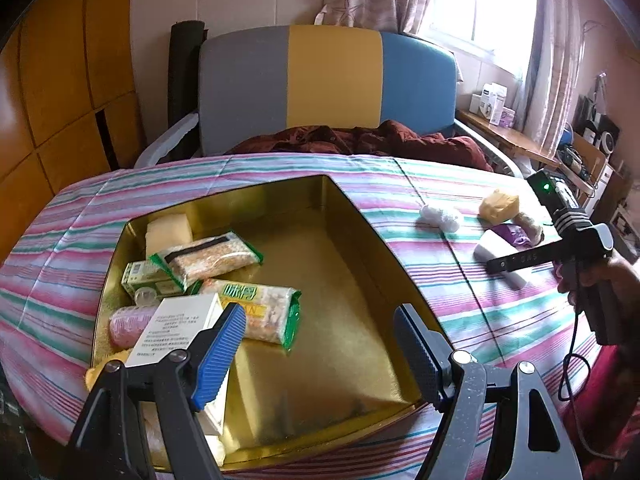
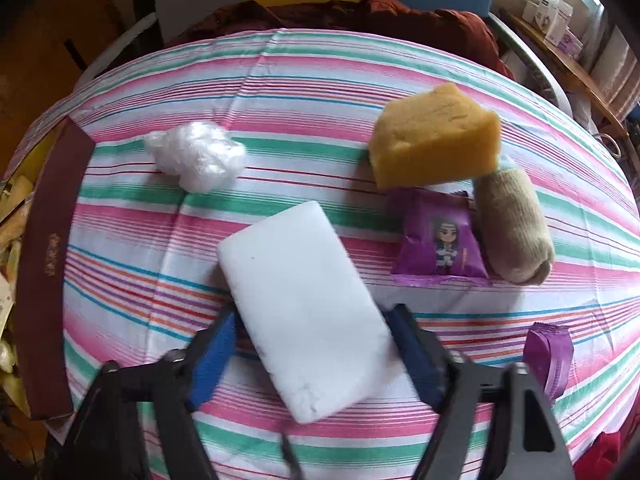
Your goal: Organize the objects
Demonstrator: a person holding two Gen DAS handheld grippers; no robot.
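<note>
My right gripper (image 2: 310,354) has its blue pads (image 2: 212,354) on either long side of the white foam block (image 2: 304,304), jaws spread about the block's width; the pads look to be at its edges, but I cannot tell whether they press it or only flank it. The block lies on the striped cloth (image 2: 280,80), angled, its far end pointing away from me. Just beyond it to the left sits a white wad of cotton (image 2: 196,154), apart from the block. To the right, a yellow sponge (image 2: 434,138) rests touching a rolled beige sock (image 2: 512,226), and a purple snack packet (image 2: 438,238) lies against both. A second purple packet (image 2: 548,356) is just beside my right finger. The dark red rim of the tin (image 2: 44,256) runs along the cloth's left edge, with open striped cloth between it and the block.

My left gripper (image 1: 320,344) hangs wide open over the gold tin (image 1: 320,264), holding nothing. The tin's left half is filled: a pale sponge (image 1: 168,230), two green-edged snack bags (image 1: 212,256), a green carton (image 1: 144,278), a pink roll (image 1: 128,324) and a white printed box (image 1: 176,328) just beside my left pad. Its right half is bare gold floor.
</note>
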